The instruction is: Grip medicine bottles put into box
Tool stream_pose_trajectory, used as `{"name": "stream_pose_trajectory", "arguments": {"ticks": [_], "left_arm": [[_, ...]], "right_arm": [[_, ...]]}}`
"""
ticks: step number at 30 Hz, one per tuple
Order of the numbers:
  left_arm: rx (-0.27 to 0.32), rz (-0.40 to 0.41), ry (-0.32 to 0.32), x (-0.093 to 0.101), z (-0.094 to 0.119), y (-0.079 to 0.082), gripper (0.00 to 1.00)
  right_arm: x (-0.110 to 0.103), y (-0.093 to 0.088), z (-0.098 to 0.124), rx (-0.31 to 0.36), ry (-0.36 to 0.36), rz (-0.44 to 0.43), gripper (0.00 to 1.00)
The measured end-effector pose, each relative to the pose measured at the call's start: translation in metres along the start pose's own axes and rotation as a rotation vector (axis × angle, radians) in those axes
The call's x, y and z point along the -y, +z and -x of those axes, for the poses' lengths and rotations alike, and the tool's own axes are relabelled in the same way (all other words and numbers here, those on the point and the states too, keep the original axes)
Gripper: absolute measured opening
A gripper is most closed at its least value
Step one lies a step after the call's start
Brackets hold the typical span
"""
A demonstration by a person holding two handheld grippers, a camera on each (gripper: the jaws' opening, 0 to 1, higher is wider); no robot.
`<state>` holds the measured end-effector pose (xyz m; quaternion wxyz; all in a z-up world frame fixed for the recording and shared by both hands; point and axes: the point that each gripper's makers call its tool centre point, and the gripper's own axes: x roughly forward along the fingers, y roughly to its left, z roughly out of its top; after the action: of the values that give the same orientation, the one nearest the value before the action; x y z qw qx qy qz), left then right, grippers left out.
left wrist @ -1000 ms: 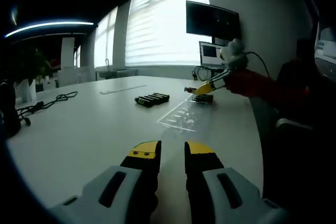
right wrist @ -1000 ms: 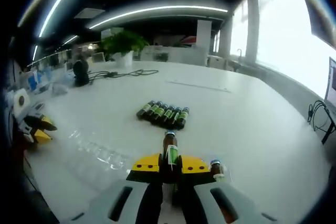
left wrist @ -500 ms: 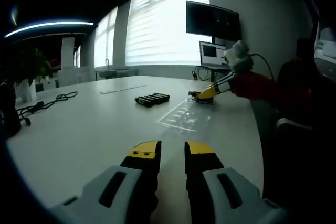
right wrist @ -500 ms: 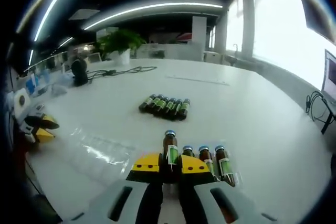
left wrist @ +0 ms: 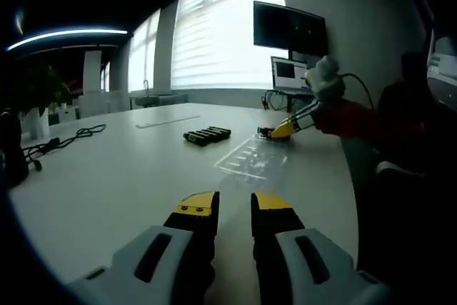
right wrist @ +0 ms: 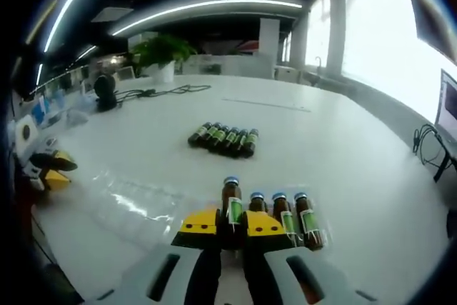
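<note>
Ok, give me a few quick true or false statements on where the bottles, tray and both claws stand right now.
1. The right claw is shut on a medicine bottle. True.
2. The left claw holds a bottle. False: nothing sits between its jaws.
3. Three bottles lie right beside the gripped one. True.
4. The far row of bottles stands upright. False: they lie on their sides on the white table.
5. The clear tray is already full of bottles. False: no bottles can be seen in it.
</note>
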<state>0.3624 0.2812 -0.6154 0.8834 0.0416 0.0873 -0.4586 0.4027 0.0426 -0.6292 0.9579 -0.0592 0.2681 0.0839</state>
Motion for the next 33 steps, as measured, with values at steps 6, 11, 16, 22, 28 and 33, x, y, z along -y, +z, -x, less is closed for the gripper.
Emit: {"name": "stream_pose_trajectory", "arguments": {"ticks": [6, 11, 16, 22, 28, 33], "left_arm": [[0.001, 0.000, -0.001, 0.000, 0.000, 0.000, 0.12], [0.002, 0.001, -0.001, 0.000, 0.000, 0.000, 0.12], [0.002, 0.000, -0.001, 0.000, 0.000, 0.000, 0.12], [0.002, -0.001, -0.001, 0.000, 0.000, 0.000, 0.12], [0.001, -0.001, -0.001, 0.000, 0.000, 0.000, 0.12], [0.002, 0.000, -0.001, 0.000, 0.000, 0.000, 0.12]], "right_arm": [[0.000, -0.002, 0.001, -0.013, -0.006, 0.000, 0.08], [-0.001, -0.004, 0.000, -0.021, -0.010, 0.014, 0.08], [-0.001, -0.004, 0.001, -0.016, -0.006, 0.013, 0.08], [-0.002, -0.001, 0.003, 0.000, 0.002, 0.002, 0.08], [0.001, 0.005, 0.006, 0.021, 0.009, 0.013, 0.07], [0.007, 0.008, 0.008, 0.027, 0.025, 0.016, 0.05]]}}
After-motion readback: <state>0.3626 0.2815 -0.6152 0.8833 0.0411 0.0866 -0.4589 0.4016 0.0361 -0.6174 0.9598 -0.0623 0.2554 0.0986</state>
